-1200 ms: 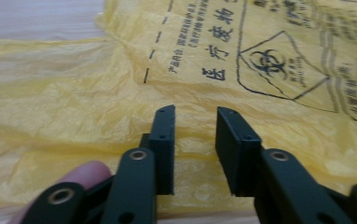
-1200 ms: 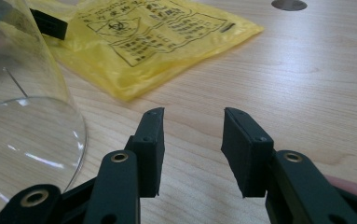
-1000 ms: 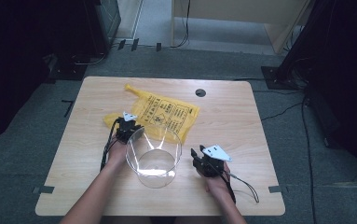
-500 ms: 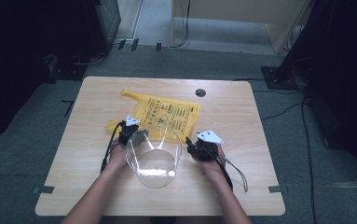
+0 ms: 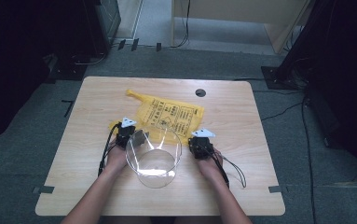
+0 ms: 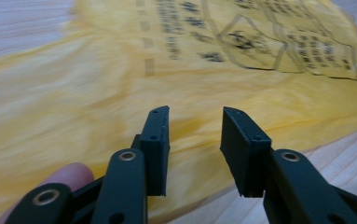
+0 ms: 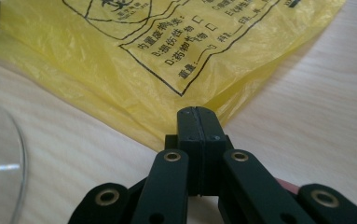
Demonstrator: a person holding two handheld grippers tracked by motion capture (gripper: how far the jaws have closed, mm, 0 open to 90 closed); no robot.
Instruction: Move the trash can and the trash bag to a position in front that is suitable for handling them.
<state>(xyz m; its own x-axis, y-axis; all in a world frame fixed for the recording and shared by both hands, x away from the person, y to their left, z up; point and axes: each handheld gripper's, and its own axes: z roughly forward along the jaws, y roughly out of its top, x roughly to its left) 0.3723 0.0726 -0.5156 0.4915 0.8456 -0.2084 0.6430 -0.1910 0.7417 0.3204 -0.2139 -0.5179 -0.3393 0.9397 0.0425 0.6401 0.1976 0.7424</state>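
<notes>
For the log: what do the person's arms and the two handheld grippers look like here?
Bare forearms, no sleeves in view. The left gripper and right gripper are black, each topped by a pale grey three-cornered plate, each trailing a thin black cable over the table. Their jaws are flat black blocks on black links with brass-coloured rivets.

1. A light wooden table with rounded corners (image 5: 87, 121) is seen in the high view, standing on a grey carpeted floor (image 5: 27, 140).
2. A small dark round hole (image 5: 200, 92) is set in the tabletop near its far edge.
3. Short black tape marks (image 5: 43, 189) are stuck to the floor beside the table's corners.
4. A pale wooden piece of furniture (image 5: 232, 18) is placed beyond the table, with a black cable (image 5: 185, 28) hanging in front of it.
5. A dark cabinet (image 5: 101, 23) is seen at the far left.
</notes>
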